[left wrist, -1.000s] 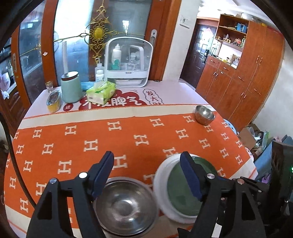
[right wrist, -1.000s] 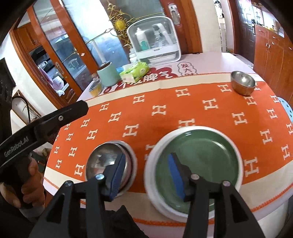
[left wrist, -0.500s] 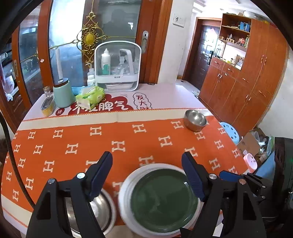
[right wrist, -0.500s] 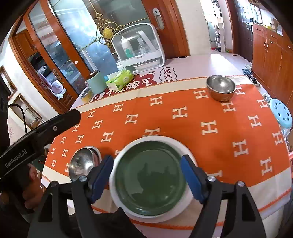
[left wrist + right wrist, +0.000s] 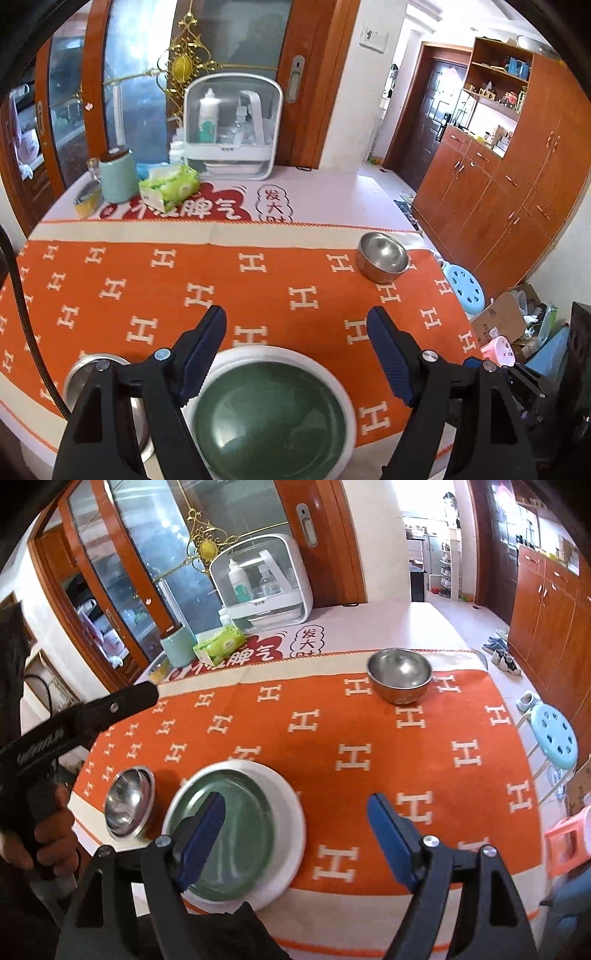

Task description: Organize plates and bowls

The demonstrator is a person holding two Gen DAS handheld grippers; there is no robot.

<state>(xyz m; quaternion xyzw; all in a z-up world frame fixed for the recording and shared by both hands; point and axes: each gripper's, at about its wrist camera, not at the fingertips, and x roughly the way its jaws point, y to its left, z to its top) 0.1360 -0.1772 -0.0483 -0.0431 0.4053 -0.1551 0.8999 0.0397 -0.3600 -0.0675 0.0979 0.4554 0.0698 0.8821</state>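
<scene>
A green plate (image 5: 269, 413) sits stacked on a larger white plate (image 5: 343, 402) at the near edge of the orange tablecloth; both also show in the right wrist view (image 5: 236, 823). A steel bowl (image 5: 85, 373) rests on a white plate left of them, also seen in the right wrist view (image 5: 127, 805). A second steel bowl (image 5: 382, 256) stands far right, also in the right wrist view (image 5: 400, 674). My left gripper (image 5: 297, 350) is open and empty above the green plate. My right gripper (image 5: 295, 827) is open and empty, right of the plates.
At the back stand a white plastic organizer (image 5: 232, 125), a green tissue pack (image 5: 168, 186), a mint canister (image 5: 116, 173) and a small tin (image 5: 86, 201). A blue stool (image 5: 554, 734) and wooden cabinets (image 5: 517, 177) are to the right of the table.
Both grippers have swung to the right and pulled up. The right gripper's jaws opened wider and now sit right of the plates. The dishes have not moved.
</scene>
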